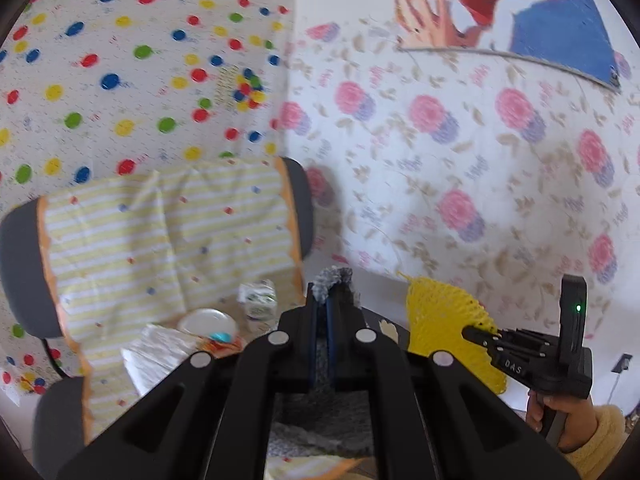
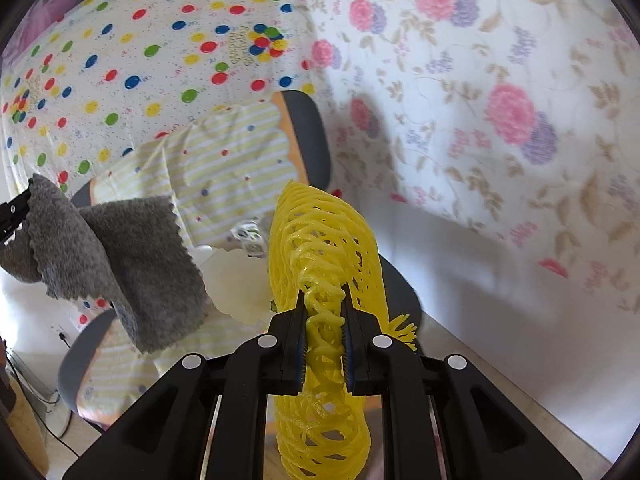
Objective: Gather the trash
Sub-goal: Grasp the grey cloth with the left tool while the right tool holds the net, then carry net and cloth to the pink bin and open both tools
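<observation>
The right gripper (image 2: 325, 312) was clenched on the yellow foam net (image 2: 320, 240), held above the chair (image 1: 168, 232); the left gripper (image 1: 324, 304) pinched a grey cloth (image 2: 120, 260). Both grips needed keeping firm during carry-off, clear of the remaining trash (image 1: 208, 324) on the chair.

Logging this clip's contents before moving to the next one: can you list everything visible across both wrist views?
foam net: 1, yellow, clamped in right gripper
cloth: 1, grey, clamped in left gripper
small carton: 1, white-green, on surface by the chair
plastic cup: 1, clear, beside the carton
crumpled wrapper: 1, white, beside the cup
chair: 1, grey, yellow striped cover
sheets: 2, dotted and floral, backdrop
poster: 1, upper right
left gripper: 1, black
right gripper: 1, black
</observation>
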Demonstrator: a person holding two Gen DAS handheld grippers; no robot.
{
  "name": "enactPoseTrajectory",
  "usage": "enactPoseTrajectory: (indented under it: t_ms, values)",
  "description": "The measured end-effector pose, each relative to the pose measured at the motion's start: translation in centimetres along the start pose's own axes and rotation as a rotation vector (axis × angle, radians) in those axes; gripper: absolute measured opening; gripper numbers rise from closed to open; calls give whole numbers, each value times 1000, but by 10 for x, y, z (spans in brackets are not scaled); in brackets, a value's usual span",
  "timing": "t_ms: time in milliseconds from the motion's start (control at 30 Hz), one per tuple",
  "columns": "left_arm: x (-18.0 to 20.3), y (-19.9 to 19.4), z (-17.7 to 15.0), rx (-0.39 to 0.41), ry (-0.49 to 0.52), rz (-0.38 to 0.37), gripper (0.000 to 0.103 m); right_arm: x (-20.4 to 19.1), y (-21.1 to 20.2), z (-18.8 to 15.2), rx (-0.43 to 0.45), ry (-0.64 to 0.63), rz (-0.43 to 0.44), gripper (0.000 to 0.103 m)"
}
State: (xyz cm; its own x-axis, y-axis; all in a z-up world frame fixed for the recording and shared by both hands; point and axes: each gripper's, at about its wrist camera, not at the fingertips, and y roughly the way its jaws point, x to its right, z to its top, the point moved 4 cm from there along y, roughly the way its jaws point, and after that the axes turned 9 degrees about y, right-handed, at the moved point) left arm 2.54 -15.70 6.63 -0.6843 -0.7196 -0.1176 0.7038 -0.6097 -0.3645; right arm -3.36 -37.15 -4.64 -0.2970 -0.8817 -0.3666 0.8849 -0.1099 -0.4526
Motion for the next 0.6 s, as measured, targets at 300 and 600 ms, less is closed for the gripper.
enactPoseTrajectory:
  t_ms: [300,600]
  values:
    - [90,40,-75,-97,3,-196,2,70,-46,-63,-75,45,-175,15]
    - [144,79,-129,-227,27,-305,2,136,-45,-128,-196,137,-302,18]
